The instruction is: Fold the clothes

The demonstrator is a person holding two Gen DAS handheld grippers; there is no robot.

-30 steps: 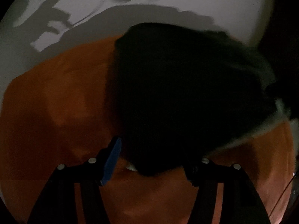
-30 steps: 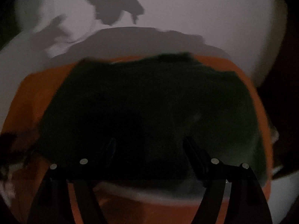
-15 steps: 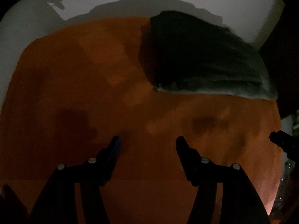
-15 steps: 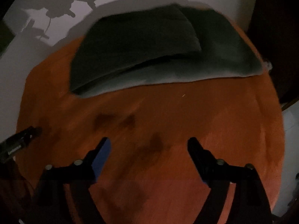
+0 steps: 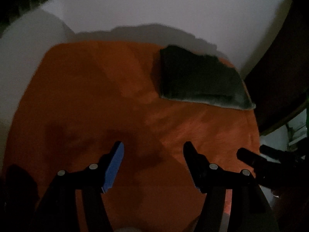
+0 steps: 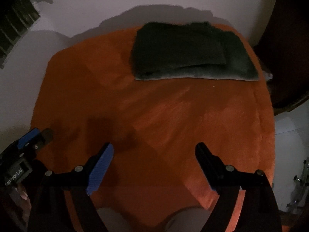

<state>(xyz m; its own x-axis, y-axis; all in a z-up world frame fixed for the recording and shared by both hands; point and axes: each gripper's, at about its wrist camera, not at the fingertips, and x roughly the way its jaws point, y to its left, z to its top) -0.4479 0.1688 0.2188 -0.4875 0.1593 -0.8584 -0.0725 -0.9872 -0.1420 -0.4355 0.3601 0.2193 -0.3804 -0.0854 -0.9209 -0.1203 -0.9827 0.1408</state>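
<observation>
A dark green folded garment [image 5: 199, 77] lies at the far right of a round orange-covered surface [image 5: 92, 96]; in the right wrist view the garment [image 6: 189, 52] shows an upper fold stacked on a wider lower layer. My left gripper [image 5: 154, 144] hovers well back from it over bare orange cloth [image 6: 154, 116], jaws opening with nothing between them. My right gripper [image 6: 154, 145] is likewise high and back, jaws wide and opening, empty. Each gripper shows at the edge of the other's view: the left gripper [image 6: 34, 135], the right gripper [image 5: 251, 156].
Pale floor or wall [image 5: 154, 9] surrounds the orange surface. Dark furniture [image 5: 280, 67] stands close to the right of the garment. A shiny metal object [image 6: 301, 181] is at the far right edge. The scene is dim.
Both grippers let go of the dark garment and pulled up and back from it. The garment now lies folded and far off. The jaws stand wider apart.
</observation>
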